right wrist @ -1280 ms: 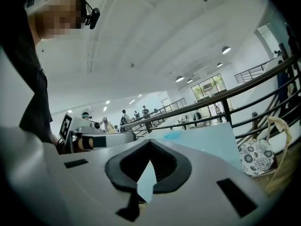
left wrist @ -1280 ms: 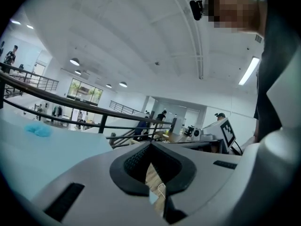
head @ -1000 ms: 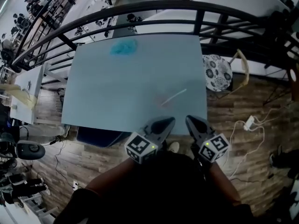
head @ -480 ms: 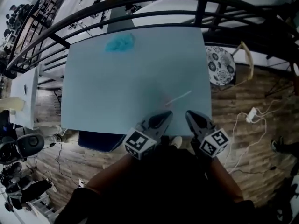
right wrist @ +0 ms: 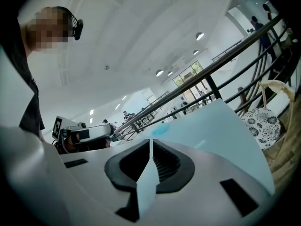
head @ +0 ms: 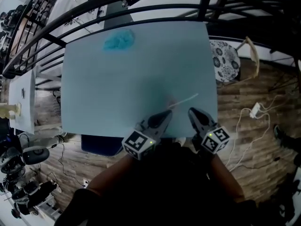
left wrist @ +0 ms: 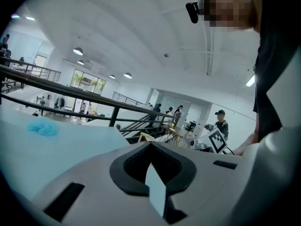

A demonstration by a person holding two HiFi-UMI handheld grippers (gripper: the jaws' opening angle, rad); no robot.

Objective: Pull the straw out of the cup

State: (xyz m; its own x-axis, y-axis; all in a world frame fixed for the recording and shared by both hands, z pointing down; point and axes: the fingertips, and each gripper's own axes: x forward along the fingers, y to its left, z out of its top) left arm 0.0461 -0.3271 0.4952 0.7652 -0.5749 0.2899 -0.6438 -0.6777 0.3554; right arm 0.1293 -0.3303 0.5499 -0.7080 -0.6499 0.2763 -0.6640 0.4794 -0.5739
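Well, the left gripper hovers at the table's near edge, jaws together and empty. Just beyond, the straw lies flat, running from 8 to 2 o'clock. The right gripper is also closed and empty.

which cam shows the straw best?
Head view: the whole straw shows, slanted on the table's near right part. Right gripper view: the straw is at most a faint pale streak. Left gripper view doesn't show it.
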